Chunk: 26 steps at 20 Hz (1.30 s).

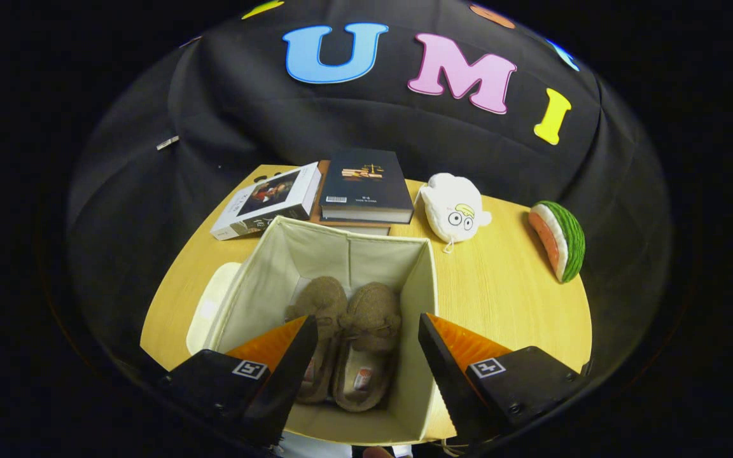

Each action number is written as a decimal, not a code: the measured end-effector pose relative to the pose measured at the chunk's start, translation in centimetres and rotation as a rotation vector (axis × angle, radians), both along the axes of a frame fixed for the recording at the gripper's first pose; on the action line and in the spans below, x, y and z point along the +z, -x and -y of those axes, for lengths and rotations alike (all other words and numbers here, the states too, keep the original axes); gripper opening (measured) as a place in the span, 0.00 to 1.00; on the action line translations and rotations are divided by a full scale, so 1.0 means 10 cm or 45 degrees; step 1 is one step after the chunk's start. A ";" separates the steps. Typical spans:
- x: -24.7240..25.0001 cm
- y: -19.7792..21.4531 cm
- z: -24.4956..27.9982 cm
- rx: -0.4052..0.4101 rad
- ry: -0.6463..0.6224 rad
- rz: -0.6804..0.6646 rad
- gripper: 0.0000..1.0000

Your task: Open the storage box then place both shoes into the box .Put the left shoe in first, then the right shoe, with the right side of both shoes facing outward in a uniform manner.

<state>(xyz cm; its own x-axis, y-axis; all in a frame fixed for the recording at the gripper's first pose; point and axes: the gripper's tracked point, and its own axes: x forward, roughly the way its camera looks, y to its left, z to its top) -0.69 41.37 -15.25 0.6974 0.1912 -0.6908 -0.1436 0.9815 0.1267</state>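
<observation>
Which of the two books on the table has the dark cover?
The book beside the white plush toy; the other book is white. The open tongs hold nothing.

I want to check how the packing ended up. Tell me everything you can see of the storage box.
The storage box is a square, soft-sided bin that looks like cream fabric, open at the top and upright on the wooden table. Two brown fuzzy shoes lie side by side on its floor, toes toward the books beyond its far wall. What seems to be its pale lid lies against one side. The tool hovers open above it, holding nothing.
</observation>
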 end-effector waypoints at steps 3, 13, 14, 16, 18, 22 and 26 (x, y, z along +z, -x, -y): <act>0.13 -0.07 0.14 -0.001 -0.043 0.081 0.99; 0.91 -0.54 1.71 -0.166 -0.124 0.418 0.98; 0.95 -0.57 1.91 -0.185 -0.120 0.441 0.98; 1.01 -0.63 2.30 -0.220 -0.109 0.482 0.98; 1.05 -0.65 2.69 -0.256 -0.092 0.523 0.98; 1.15 -0.60 3.41 -0.328 -0.084 0.596 0.98; 1.21 -0.46 4.00 -0.367 -0.104 0.640 0.98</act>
